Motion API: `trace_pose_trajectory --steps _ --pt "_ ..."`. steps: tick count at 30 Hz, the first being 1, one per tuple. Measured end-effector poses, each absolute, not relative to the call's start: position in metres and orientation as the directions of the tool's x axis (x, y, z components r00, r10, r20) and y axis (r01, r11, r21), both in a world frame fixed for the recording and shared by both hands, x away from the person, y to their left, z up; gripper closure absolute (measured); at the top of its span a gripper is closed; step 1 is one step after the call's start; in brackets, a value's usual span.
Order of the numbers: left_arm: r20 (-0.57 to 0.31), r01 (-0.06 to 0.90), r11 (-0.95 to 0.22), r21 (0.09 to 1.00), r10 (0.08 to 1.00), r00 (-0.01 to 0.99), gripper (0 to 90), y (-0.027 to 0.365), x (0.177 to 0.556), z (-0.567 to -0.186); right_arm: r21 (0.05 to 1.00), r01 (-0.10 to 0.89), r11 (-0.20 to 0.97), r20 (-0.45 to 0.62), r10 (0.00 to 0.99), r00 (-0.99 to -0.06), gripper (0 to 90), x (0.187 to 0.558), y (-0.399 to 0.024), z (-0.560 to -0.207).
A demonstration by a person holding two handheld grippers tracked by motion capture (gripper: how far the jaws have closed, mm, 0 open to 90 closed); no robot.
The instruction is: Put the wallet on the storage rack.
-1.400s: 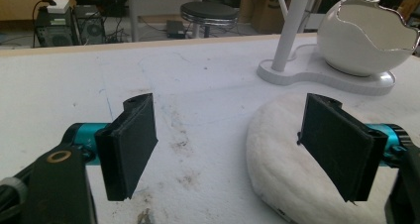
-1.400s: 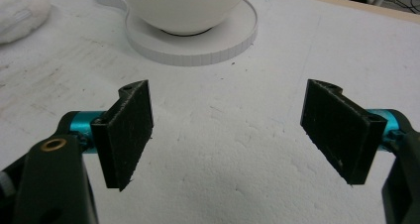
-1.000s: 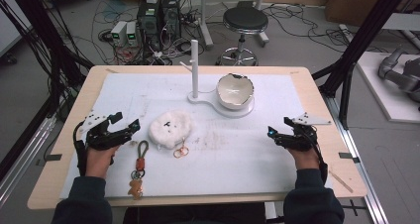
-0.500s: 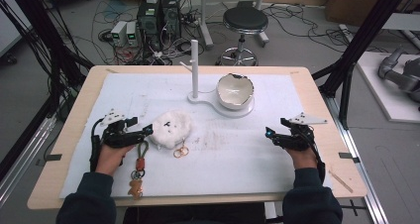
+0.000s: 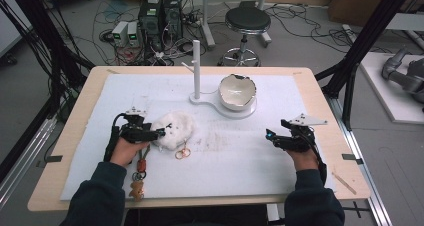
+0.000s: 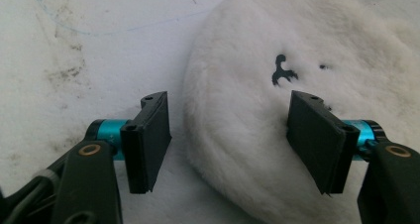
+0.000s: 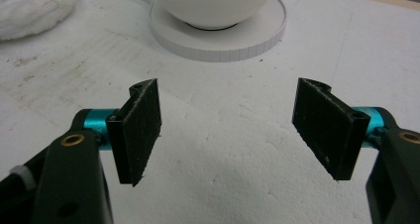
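Observation:
A white fluffy plush (image 5: pixel 174 128) with small black marks lies left of the table's middle, and a gold key ring (image 5: pixel 182 152) sits at its near edge. My left gripper (image 5: pixel 161 134) has come up to the plush's left side. In the left gripper view the plush (image 6: pixel 257 85) bulges between the two pads of that gripper (image 6: pixel 230 135). The right pad (image 6: pixel 314 137) touches the fur and the left pad (image 6: pixel 147 137) stands just clear of it. These jaws have just been closing. My right gripper (image 5: pixel 272 137) rests open on the mat at the right, and its jaws (image 7: pixel 233 130) hold nothing.
A white stand with an upright post (image 5: pixel 196 68) and a round base (image 5: pixel 239 109) carrying a white bowl (image 5: pixel 238 90) sits at the back centre. A keychain with a small brown figure (image 5: pixel 136 186) lies by my left forearm. The white mat (image 5: pixel 230 156) covers the wooden table.
My left hand has moved right and a little down, from beside the keychain to the plush, and its jaws have narrowed around the plush's edge. The right hand has stayed put.

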State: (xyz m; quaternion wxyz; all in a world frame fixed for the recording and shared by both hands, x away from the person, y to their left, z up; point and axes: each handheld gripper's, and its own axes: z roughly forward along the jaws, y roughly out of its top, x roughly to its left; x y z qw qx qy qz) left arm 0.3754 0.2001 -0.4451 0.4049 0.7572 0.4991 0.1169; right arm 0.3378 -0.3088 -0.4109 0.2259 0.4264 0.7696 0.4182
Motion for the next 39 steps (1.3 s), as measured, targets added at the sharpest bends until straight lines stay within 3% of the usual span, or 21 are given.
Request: trace_pose_trajectory --steps 7,10,19,27,37,39 --pt "-0.208 0.611 -0.183 0.77 0.834 0.511 69.0 0.202 0.368 -0.439 0.833 0.47 0.291 0.011 0.842 -0.54 27.4 0.339 -0.306 -0.412" --pt "-0.206 0.566 -0.165 0.807 0.821 0.533 75.7 0.202 0.363 -0.432 0.836 0.465 0.291 0.012 0.837 -0.547 27.4 0.339 -0.304 -0.411" --pt "-0.209 0.369 -0.068 0.927 0.724 0.658 78.6 0.194 0.345 -0.411 0.838 0.462 0.292 0.076 0.775 -0.627 21.8 0.343 -0.272 -0.41" --pt "-0.194 0.31 -0.061 0.949 0.663 0.723 78.8 0.176 0.339 -0.407 0.819 0.466 0.334 0.14 0.671 -0.728 21.9 0.348 -0.231 -0.416" --pt "-0.174 0.258 -0.066 0.964 0.579 0.796 78.8 0.148 0.332 -0.407 0.81 0.483 0.333 0.236 0.569 -0.787 22.0 0.353 -0.192 -0.423" --pt "-0.173 0.255 -0.066 0.965 0.569 0.804 78.8 0.146 0.332 -0.408 0.795 0.504 0.339 0.266 0.552 -0.79 27.5 0.353 -0.185 -0.425"
